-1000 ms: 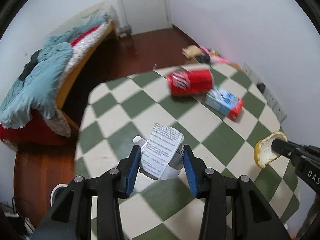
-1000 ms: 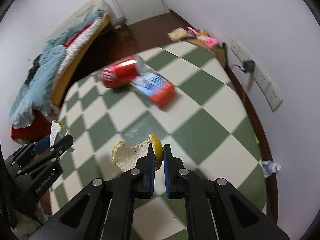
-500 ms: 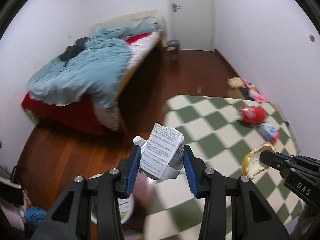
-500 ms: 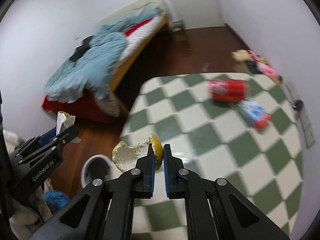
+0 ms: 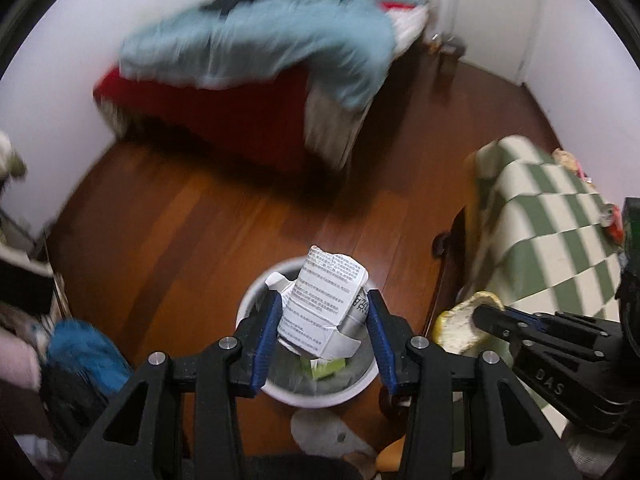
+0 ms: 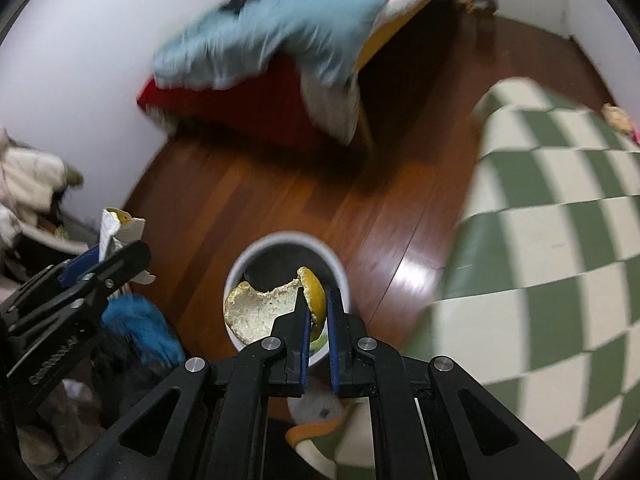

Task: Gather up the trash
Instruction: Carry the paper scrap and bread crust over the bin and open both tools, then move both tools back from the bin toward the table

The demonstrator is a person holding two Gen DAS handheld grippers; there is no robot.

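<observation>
A crumpled white carton [image 5: 324, 304] with printed text sits between the blue pads of my left gripper [image 5: 324, 300], which is shut on it directly above the white trash bin [image 5: 320, 398] on the wooden floor. Green scraps lie inside the bin. My right gripper [image 6: 316, 300] is shut on a yellow citrus peel [image 6: 256, 312] and hangs over the same bin [image 6: 280, 238]. In the left wrist view the peel [image 5: 456, 328] hangs just right of the bin. The right wrist view shows the left gripper [image 6: 120, 248] with the carton [image 6: 116, 224] at the left.
The green-and-white checked table [image 5: 552, 240] stands to the right, with a red can [image 5: 612, 228] at its far edge. A bed with a blue blanket [image 5: 280, 28] fills the back. A blue fuzzy thing [image 5: 84, 352] and clutter lie left of the bin; a grey slipper [image 5: 324, 436] is below it.
Both grippers swung left off the checked table and now hang over the bin on the floor. Each still holds its item, the carton and the peel.
</observation>
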